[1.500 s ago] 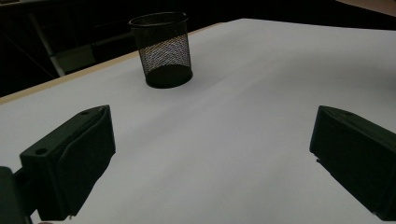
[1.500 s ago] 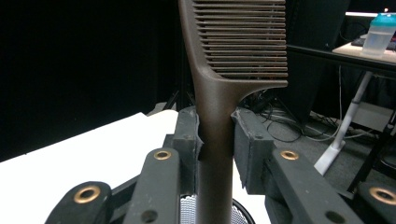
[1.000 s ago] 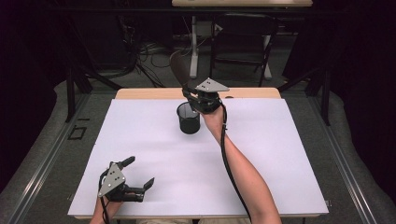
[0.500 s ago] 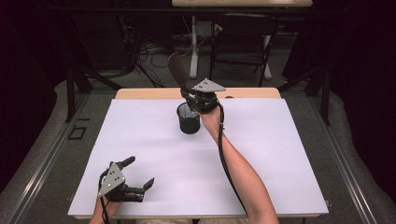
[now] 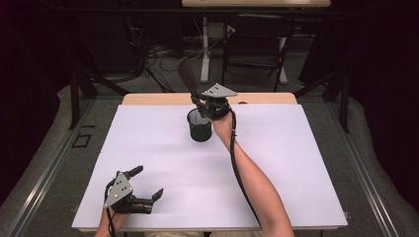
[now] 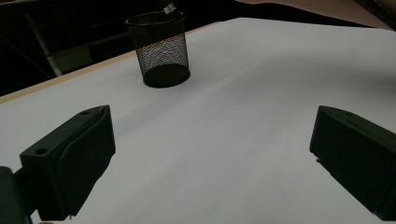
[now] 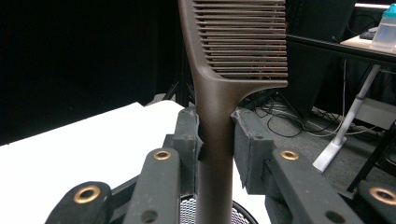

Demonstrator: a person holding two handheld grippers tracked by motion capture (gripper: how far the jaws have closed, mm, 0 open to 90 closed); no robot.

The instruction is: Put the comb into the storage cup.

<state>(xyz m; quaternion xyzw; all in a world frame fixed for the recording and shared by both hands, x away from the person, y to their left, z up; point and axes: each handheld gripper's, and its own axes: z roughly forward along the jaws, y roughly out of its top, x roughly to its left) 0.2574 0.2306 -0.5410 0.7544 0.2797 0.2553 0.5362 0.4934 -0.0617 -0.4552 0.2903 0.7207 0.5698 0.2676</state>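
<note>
The right gripper [image 7: 215, 135] clamps the handle of a brown comb [image 7: 233, 56], teeth end raised, directly above the black mesh cup [image 5: 199, 125]; the person's forearm stretches up the white table [image 5: 296, 163] to it. Well short of the cup, the left gripper [image 5: 148, 185] rests with jaws wide apart, holding nothing.

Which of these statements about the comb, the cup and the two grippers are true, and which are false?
1. The right gripper is shut on the comb. True.
2. The comb lies flat on the table. False: it stands upright, its handle over the cup.
3. The left gripper is open and holds nothing. True.
4. The cup is solid white plastic. False: it is black mesh.
5. The left gripper touches the cup. False: it is apart, near the table's front edge.
</note>
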